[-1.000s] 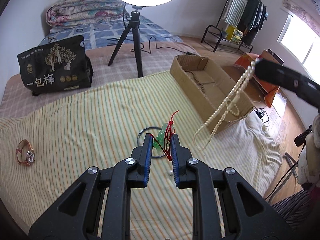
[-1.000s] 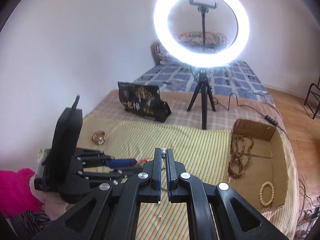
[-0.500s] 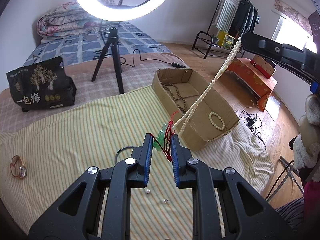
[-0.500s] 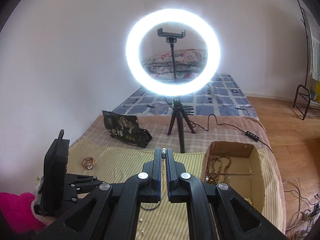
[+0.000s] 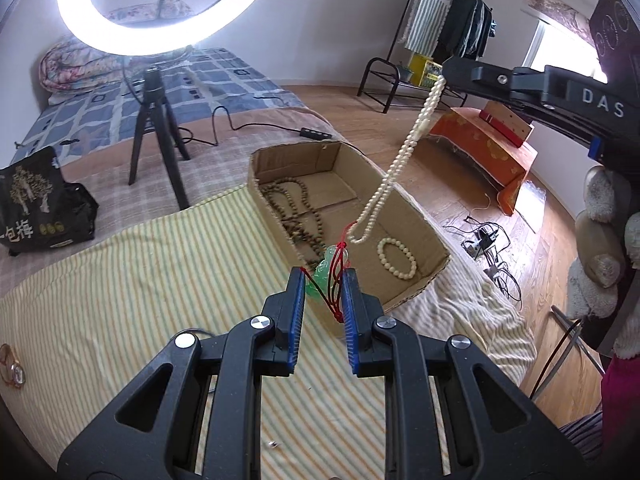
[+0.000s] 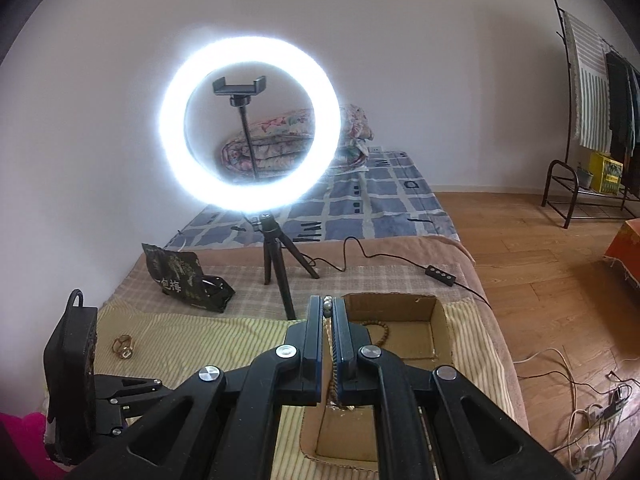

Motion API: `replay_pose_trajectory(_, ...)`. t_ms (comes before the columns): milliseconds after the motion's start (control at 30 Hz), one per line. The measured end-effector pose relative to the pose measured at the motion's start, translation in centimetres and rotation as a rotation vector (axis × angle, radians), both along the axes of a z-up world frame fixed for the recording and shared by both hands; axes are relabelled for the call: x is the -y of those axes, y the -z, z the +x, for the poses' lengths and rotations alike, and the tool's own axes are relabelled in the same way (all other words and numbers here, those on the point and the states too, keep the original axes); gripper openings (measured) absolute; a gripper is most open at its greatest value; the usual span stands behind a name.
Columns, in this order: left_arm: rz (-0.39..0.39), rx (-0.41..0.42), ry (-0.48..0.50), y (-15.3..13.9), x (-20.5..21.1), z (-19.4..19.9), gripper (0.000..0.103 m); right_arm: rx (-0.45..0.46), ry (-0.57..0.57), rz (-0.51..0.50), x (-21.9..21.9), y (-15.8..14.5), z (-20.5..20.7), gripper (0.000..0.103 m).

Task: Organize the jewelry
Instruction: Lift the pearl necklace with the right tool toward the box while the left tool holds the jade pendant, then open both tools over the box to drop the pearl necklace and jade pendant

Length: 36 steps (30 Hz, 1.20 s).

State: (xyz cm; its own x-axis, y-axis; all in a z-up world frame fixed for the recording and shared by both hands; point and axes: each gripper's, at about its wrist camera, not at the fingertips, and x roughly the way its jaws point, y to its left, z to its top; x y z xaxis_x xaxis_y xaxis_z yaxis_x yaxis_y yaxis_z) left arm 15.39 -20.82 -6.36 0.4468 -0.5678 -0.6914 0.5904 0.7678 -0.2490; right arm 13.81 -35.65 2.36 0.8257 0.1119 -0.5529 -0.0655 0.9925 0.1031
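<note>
Two loads carried toward open brown cardboard box [image 5: 416, 216] for sorting. Left gripper [image 5: 322, 280] fingers clamped on green red-corded pendant [image 5: 326, 268]. Right gripper [image 6: 327, 312] fingers pinched together on dangling white pearl strand [image 5: 400, 160] above box.

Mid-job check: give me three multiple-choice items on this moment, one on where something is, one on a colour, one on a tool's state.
1. Where does the small cream bead bracelet lie?
A. on the striped sheet
B. in the cardboard box
C. on the floor

2. What colour is the pendant in the left tool?
A. green, on red cord
B. blue, on black cord
C. white, on gold cord

3. How is the right tool?
A. wide open, holding nothing
B. shut on the pearl necklace
C. shut on the watch

Answers: 1 B, it rests on the box floor near the dark bead strand. 2 A, green shows between the blue pads. 3 B, pearls sit pinched at its tip and the strand hangs over the box.
</note>
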Motion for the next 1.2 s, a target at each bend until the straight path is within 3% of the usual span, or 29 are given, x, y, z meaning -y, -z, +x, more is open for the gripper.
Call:
replay_pose_trajectory(467, 0.037, -0.012, 0.051, 2.4, 5.6, 0.2, 0.017, -0.083, 0.056, 0.016, 3.8, 3.8, 2.8, 0.001)
replay_pose_trajectory(1067, 0.058, -0.029, 0.056, 4.4, 8.3, 1.3, 0.017, -0.150, 0.108, 0.102, 6.4, 6.4, 5.5, 0.004)
replay_pose_trajectory(1133, 0.064, -0.029, 0.054, 4.3, 8.3, 1.3, 0.017, -0.153, 0.115, 0.105, 6.4, 6.5, 5.5, 0.019)
replay_pose_trajectory(1167, 0.068, -0.030, 0.053, 4.4, 8.3, 1.3, 0.022, -0.149, 0.118, 0.107, 6.4, 6.5, 5.5, 0.029)
replay_pose_trajectory(1200, 0.068, -0.032, 0.052, 4.4, 8.3, 1.3, 0.035, -0.149, 0.123, 0.106, 6.4, 6.5, 5.5, 0.031)
